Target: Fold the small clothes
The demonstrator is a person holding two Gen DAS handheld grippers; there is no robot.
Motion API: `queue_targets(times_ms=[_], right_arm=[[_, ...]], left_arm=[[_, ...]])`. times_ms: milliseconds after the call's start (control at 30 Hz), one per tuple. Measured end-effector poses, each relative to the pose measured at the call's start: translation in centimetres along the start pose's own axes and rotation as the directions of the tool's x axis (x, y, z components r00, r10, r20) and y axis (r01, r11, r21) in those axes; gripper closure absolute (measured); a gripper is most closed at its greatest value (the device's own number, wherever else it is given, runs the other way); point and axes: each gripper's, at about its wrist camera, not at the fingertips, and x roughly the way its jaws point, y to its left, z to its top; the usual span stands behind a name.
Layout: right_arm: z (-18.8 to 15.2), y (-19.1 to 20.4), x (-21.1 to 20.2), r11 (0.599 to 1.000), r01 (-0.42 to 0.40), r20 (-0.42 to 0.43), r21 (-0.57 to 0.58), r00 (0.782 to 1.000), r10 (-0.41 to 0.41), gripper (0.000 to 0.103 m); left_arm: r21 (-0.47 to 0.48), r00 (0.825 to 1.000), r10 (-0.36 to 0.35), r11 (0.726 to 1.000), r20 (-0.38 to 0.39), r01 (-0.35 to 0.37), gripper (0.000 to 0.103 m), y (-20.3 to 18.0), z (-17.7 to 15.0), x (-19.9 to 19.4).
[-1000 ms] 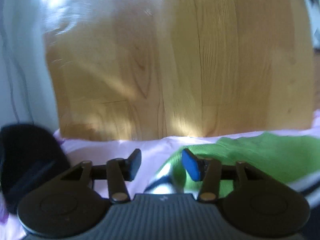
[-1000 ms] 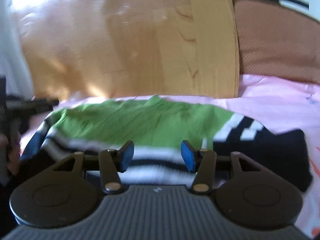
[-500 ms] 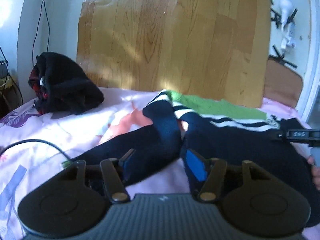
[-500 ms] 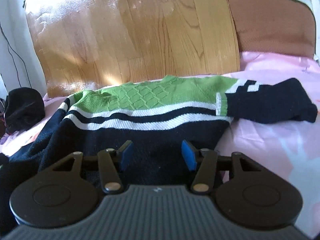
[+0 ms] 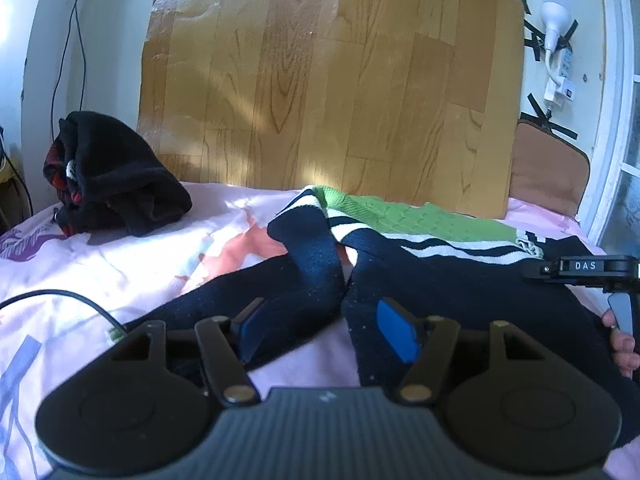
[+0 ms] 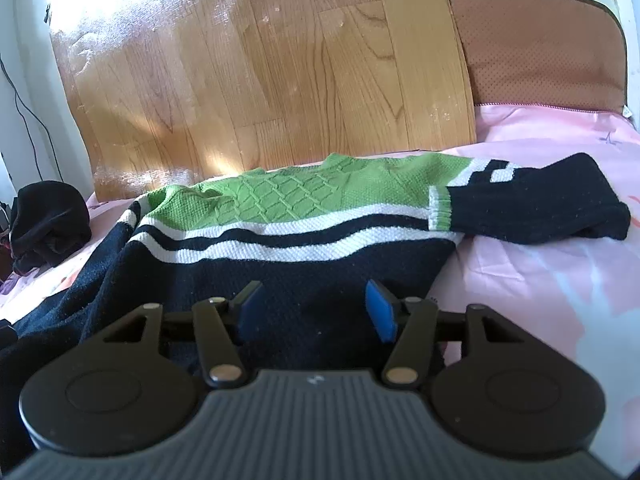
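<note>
Sweater (image 6: 304, 236) spread flat on the pink sheet (image 6: 540, 280), collar far, hem near. Left sleeve (image 5: 316, 256) is twisted across the body, so it may bunch into the fold. Right sleeve (image 6: 536, 208) sticks out right and may drag. Both left gripper (image 5: 320, 330) and right gripper (image 6: 310, 308) are opening over navy knit, holding nothing; a shallow pinch could slip.

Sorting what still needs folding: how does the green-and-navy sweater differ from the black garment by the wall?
The sweater lies spread flat across the pink sheet, sleeves out; the black garment sits bunched in a heap. The sweater shows green, white stripes and navy; the black garment is nearly all black with bits of red. The sweater lies right ahead of both tongs; the black garment sits off to the left. Both rest on the bed, and neither is gripped.
</note>
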Motion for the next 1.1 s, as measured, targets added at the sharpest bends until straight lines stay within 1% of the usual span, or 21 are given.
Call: queue_targets(times_ms=[267,400,467,533,633,700,800,900,967,1033,1067,1100], right_arm=[[0.0,-0.2,0.0,1.000,-0.020,0.002,0.016,1.000,0.020,0.040],[0.0,-0.3,-0.1,0.999,-0.030,0.004,0.025,1.000,0.030,0.039],[0.0,-0.4,-0.1,0.999,-0.035,0.005,0.031,0.999,0.035,0.039],[0.0,-0.5,-0.2,0.999,-0.040,0.007,0.036,0.999,0.039,0.039],[0.1,-0.6,-0.3,0.998,-0.047,0.008,0.040,0.999,0.047,0.038],[0.1,-0.6,-0.3,0.998,-0.051,0.010,0.040,0.999,0.051,0.037],[0.1,-0.7,-0.3,0.997,-0.058,0.011,0.045,0.998,0.058,0.035],[0.1,-0.8,-0.4,0.996,-0.064,0.016,0.055,0.998,0.063,0.035],[0.2,-1.0,-0.5,0.996,-0.066,0.019,0.063,0.998,0.065,0.035],[0.3,-1.4,-1.2,0.993,-0.074,0.025,0.095,0.997,0.072,0.035],[0.3,-1.9,-1.8,0.986,-0.102,0.031,0.132,0.995,0.099,0.035],[0.2,-2.6,-2.8,0.972,-0.151,0.042,0.179,0.988,0.146,0.035]], left_arm=[[0.032,1.000,0.013,0.999,0.011,-0.013,0.041,-0.5,0.0,0.0],[0.051,0.999,0.034,0.998,0.029,-0.035,0.041,-0.7,-0.2,-0.5],[0.052,0.999,0.038,0.998,0.029,-0.039,0.041,-0.8,-0.6,-1.3],[0.045,1.000,0.029,0.999,0.011,-0.029,0.041,-0.7,-1.3,-2.3],[0.043,0.999,0.035,0.998,-0.007,-0.035,0.041,-0.2,-2.3,-4.5],[0.045,0.999,0.039,0.998,-0.021,-0.038,0.041,0.2,-2.6,-6.0],[0.057,0.999,0.040,0.998,-0.033,-0.038,0.040,0.4,-2.5,-6.9],[0.060,0.999,0.023,0.998,-0.042,-0.020,0.039,-0.1,-2.0,-6.2],[0.037,0.997,-0.015,0.999,-0.070,0.018,0.039,-0.5,-1.7,-4.9],[0.007,0.993,-0.056,0.998,-0.104,0.057,0.038,-0.6,-1.6,-3.6],[-0.013,0.990,-0.077,0.997,-0.120,0.076,0.036,-0.6,-1.5,-3.1],[-0.038,0.985,-0.105,0.994,-0.135,0.101,0.030,-0.4,-1.5,-2.8]])
